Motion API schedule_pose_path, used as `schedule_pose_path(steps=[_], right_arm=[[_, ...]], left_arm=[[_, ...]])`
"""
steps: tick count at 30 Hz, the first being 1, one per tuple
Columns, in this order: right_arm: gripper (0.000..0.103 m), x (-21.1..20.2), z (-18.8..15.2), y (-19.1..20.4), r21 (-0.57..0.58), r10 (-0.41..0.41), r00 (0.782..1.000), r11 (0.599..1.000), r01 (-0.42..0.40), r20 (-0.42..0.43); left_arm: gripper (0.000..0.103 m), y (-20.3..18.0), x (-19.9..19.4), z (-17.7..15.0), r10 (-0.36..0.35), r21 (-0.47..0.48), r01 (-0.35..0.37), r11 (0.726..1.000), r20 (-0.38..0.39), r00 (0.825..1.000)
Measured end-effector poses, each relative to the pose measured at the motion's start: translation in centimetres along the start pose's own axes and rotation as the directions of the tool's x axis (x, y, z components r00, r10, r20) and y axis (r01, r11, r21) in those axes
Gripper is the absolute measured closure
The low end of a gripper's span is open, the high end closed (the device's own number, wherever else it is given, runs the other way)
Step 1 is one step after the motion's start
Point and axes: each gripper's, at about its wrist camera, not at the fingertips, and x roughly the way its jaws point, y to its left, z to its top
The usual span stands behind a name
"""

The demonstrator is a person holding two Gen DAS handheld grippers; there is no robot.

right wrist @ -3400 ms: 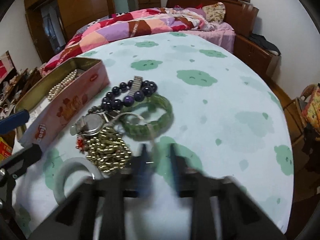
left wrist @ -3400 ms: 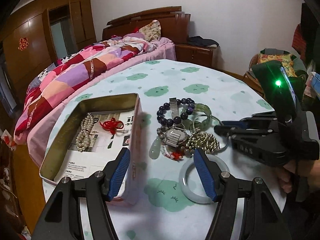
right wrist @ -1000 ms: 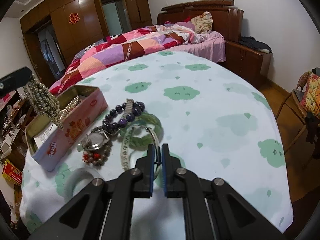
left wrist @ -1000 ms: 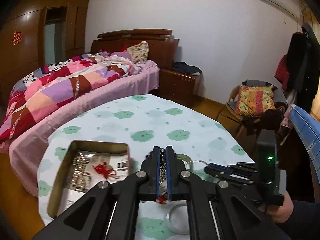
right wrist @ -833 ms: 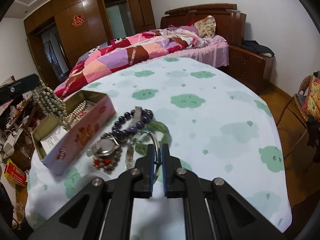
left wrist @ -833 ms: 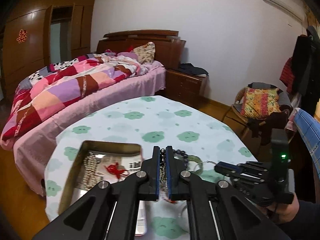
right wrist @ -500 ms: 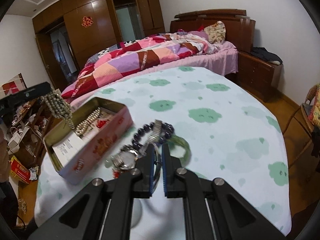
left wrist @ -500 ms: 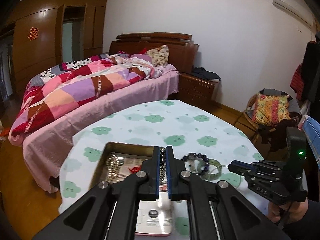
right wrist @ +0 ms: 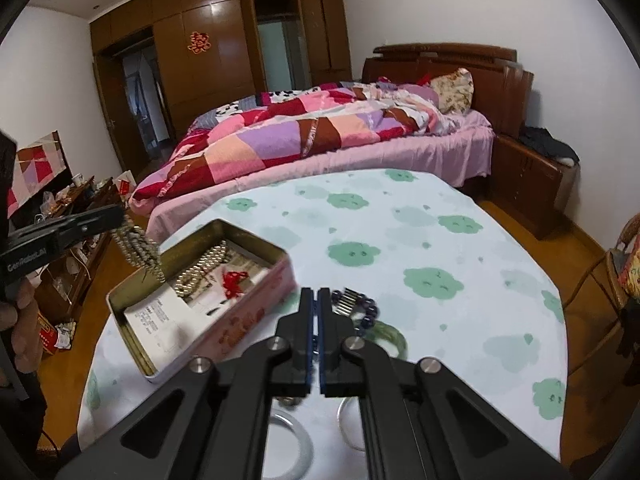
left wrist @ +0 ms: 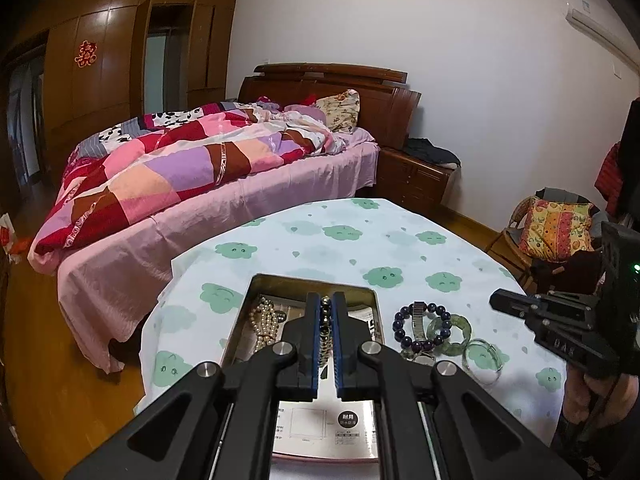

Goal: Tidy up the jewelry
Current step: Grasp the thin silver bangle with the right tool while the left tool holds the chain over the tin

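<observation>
My left gripper point(left wrist: 326, 300) is shut on a gold bead bracelet point(left wrist: 325, 330), which hangs over the open tin point(left wrist: 372, 300). From the right wrist view the bracelet point(right wrist: 140, 250) dangles from the left gripper point(right wrist: 118, 214) above the tin's point(right wrist: 256, 236) left end. Pearls point(right wrist: 204, 268) and a red knot point(right wrist: 236, 280) lie inside. My right gripper point(right wrist: 318, 292) hovers above the jewelry pile, its jaws closing with nothing seen between them. Under it lie dark beads point(right wrist: 368, 312), a green bangle point(right wrist: 390, 336) and a thin ring point(left wrist: 484, 360).
A white bangle point(right wrist: 292, 440) lies near the table's front edge. The round table carries a cloud-print cloth point(right wrist: 432, 240). A bed point(right wrist: 320, 132) stands beyond it, and a chair with a cushion point(left wrist: 556, 228) is at the right. A hand point(left wrist: 580, 396) holds the right gripper.
My left gripper has carried the gold bracelet leftward to above the tin. The right gripper has risen, its jaws have come together, and the thin ring lies on the table.
</observation>
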Motion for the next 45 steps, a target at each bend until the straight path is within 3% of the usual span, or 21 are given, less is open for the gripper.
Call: schedule_pose_path(steps=[1, 2, 3, 7, 9, 10, 17, 20, 22, 30, 37, 45], right_arm=[[0.097, 0.1, -0.2, -0.7, 0.01, -0.013, 1.0, 1.0, 0.014, -0.007], [0.086, 0.3, -0.7, -1.7, 0.021, -0.034, 0.999, 0.999, 0.034, -0.03], [0.067, 0.5, -1.3, -2.5, 0.033, -0.046, 0.997, 0.998, 0.048, -0.058], [0.049, 1.7, -3.8, -4.7, 0.056, -0.078, 0.984, 0.995, 0.087, -0.158], [0.03, 2.4, -4.7, -4.7, 0.053, -0.067, 0.978, 0.995, 0.079, -0.196], [0.028, 2.8, -5.1, -4.5, 0.048, -0.063, 0.975, 0.996, 0.075, -0.213], [0.027, 5.5, -6.0, -2.8, 0.009, -0.077, 0.948, 0.996, 0.084, -0.309], [0.038, 5.5, -6.1, -2.7, -0.013, -0.119, 0.945, 0.993, 0.12, -0.306], [0.038, 5.1, -6.1, -3.0, 0.004, -0.094, 0.947, 0.995, 0.1, -0.307], [0.039, 1.7, -4.2, -1.8, -0.034, -0.131, 0.97, 0.991, 0.127, -0.205], [0.039, 1.6, 0.1, 2.0, -0.078, -0.035, 0.993, 0.997, 0.026, -0.116], [0.039, 5.5, 3.1, 7.7, -0.147, 0.067, 0.995, 0.986, -0.077, -0.078]], left_arm=[[0.099, 0.0, 0.0, -0.1, -0.001, 0.001, 0.001, 1.0, 0.0, 1.0], [0.099, 0.1, 0.0, -0.2, -0.003, 0.0, 0.003, 1.0, -0.003, 1.0], [0.099, 0.2, 0.1, -0.3, -0.005, -0.002, 0.005, 1.0, -0.006, 1.0], [0.099, 0.3, 0.9, -0.9, -0.014, -0.02, 0.013, 1.0, -0.028, 1.0], [0.099, 0.2, 1.3, -1.3, -0.021, -0.024, 0.02, 1.0, -0.041, 0.999], [0.099, 0.1, 1.4, -1.5, -0.023, -0.023, 0.022, 0.999, -0.044, 0.999], [0.099, 0.1, 2.3, -2.2, -0.024, -0.025, 0.022, 0.999, -0.075, 0.997], [0.099, 0.7, 2.5, -2.3, -0.021, -0.039, 0.017, 0.999, -0.082, 0.996], [0.099, 0.9, 2.5, -2.3, -0.019, -0.043, 0.016, 0.999, -0.081, 0.997], [0.099, 1.9, 2.6, -1.5, 0.001, -0.034, -0.003, 0.999, -0.062, 0.998], [0.099, 3.2, 3.5, -1.4, 0.028, -0.041, -0.03, 0.999, -0.053, 0.998], [0.099, 5.3, 5.1, -1.8, 0.052, -0.073, -0.058, 0.996, -0.086, 0.995]])
